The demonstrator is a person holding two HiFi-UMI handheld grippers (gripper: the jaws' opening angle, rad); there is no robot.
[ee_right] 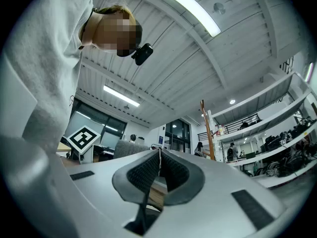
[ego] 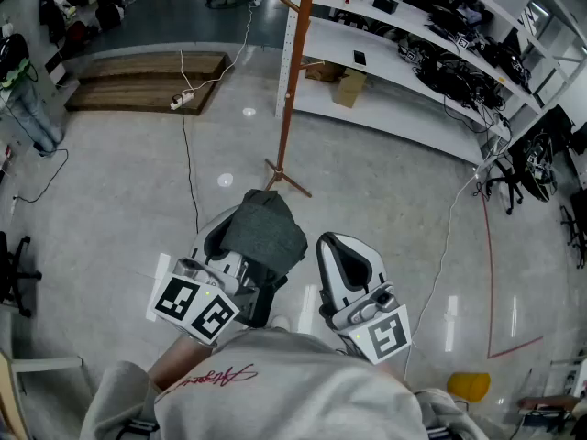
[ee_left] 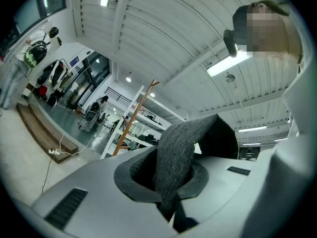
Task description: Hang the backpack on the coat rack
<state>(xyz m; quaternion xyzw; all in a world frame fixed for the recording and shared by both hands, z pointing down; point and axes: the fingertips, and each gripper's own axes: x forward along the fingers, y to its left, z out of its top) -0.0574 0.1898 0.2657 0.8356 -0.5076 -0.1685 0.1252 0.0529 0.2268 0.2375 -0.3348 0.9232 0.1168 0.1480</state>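
Observation:
My left gripper [ego: 240, 246] is shut on a fold of the dark grey backpack [ego: 266, 229], which bulges up over its jaws just in front of my chest. In the left gripper view the grey fabric [ee_left: 174, 152] is pinched in the left gripper [ee_left: 171, 178] and stands up past it. My right gripper [ego: 334, 244] hangs beside the bag on the right, shut and holding nothing; its tips meet in the right gripper view [ee_right: 159, 156]. The wooden coat rack [ego: 293, 81] stands on the floor ahead, well beyond both grippers, its pole also seen as coat rack [ee_left: 132, 118] and coat rack [ee_right: 206, 128].
White shelving [ego: 413, 108] with cables and gear runs along the right, a cardboard box [ego: 348, 86] under it. A low wooden platform [ego: 147, 81] lies at the back left, with a cable [ego: 189, 154] trailing over the floor. A black chair [ego: 13, 273] stands at left, a yellow object [ego: 470, 385] at lower right.

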